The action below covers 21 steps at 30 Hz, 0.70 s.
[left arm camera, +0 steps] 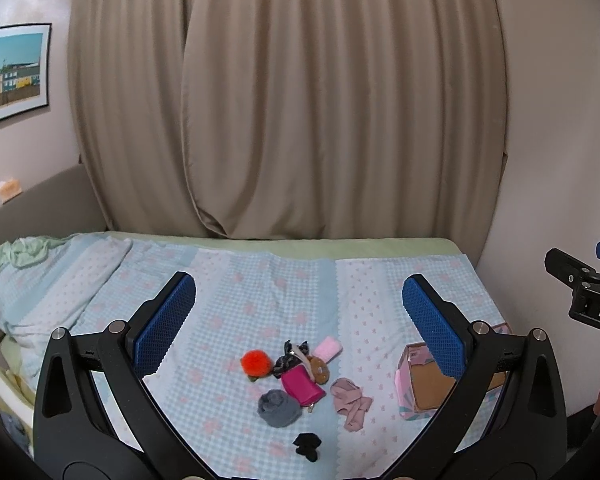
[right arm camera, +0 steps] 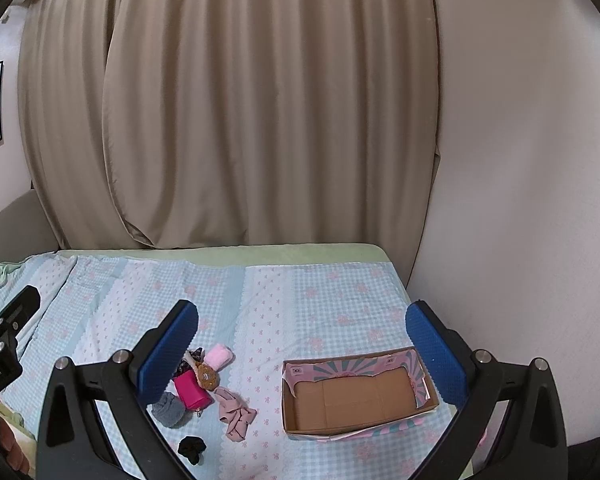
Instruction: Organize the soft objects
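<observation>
Beige curtains (left arm camera: 284,100) hung closed along the far wall behind the bed (right arm camera: 332,300), which wore a pale blue checked sheet with pink flowers. A framed picture (left arm camera: 12,76) of coloured houses hung at far left.

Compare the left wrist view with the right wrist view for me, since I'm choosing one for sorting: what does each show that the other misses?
Only the left wrist view shows the orange pom-pom. Only the right wrist view shows the whole inside of the cardboard box, which is empty. Both show the gray sock, magenta pouch, pink fabric strip, black scrunchie, light pink roll and checked bedspread. The left tongs and right tongs are both open.
</observation>
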Each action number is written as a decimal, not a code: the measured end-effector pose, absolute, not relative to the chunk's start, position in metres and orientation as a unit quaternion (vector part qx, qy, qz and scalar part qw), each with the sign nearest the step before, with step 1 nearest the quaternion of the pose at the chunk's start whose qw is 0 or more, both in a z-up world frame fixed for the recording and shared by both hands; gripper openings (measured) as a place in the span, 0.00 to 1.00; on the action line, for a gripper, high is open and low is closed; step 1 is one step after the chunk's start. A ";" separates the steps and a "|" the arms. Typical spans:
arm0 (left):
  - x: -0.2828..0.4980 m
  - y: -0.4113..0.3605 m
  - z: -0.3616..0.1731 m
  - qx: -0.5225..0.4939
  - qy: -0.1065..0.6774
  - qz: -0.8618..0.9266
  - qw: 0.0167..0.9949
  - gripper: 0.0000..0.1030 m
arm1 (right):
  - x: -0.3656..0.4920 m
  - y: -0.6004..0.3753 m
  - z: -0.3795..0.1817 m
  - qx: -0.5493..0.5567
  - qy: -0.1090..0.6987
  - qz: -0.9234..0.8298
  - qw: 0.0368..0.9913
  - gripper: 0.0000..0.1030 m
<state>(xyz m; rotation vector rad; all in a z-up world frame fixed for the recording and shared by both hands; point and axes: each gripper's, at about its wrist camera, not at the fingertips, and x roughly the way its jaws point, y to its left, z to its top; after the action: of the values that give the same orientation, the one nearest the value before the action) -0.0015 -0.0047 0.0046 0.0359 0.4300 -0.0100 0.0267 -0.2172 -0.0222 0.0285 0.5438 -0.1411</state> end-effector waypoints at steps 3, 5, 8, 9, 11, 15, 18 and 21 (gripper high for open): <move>-0.001 -0.005 0.005 0.020 0.214 -0.005 0.977 1.00 | 0.025 -0.217 -0.021 0.015 0.268 -0.071 0.961 1.00; -0.001 -0.005 0.006 0.021 0.214 -0.004 0.977 1.00 | 0.025 -0.216 -0.019 0.014 0.268 -0.071 0.961 1.00; -0.001 -0.006 0.006 0.021 0.214 -0.005 0.977 1.00 | 0.026 -0.216 -0.018 0.014 0.269 -0.071 0.961 1.00; -0.001 -0.006 0.006 0.022 0.215 -0.004 0.976 1.00 | 0.026 -0.216 -0.019 0.015 0.269 -0.071 0.961 1.00; -0.002 -0.006 0.006 0.022 0.215 -0.004 0.976 1.00 | 0.026 -0.215 -0.019 0.015 0.268 -0.072 0.961 1.00; -0.002 -0.007 0.005 0.023 0.214 -0.004 0.976 1.00 | 0.027 -0.214 -0.018 0.015 0.268 -0.073 0.961 1.00; -0.002 -0.008 0.005 0.025 0.213 -0.004 0.977 1.00 | 0.027 -0.214 -0.018 0.014 0.268 -0.073 0.961 1.00; -0.003 -0.009 0.006 0.026 0.211 -0.004 0.977 1.00 | 0.028 -0.214 -0.017 0.015 0.267 -0.073 0.961 1.00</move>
<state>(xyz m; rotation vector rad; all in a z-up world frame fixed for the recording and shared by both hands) -0.0031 -0.0087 0.0062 0.0533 0.4251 -0.0081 0.0280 -0.2143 -0.0175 0.0299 0.5414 -0.1469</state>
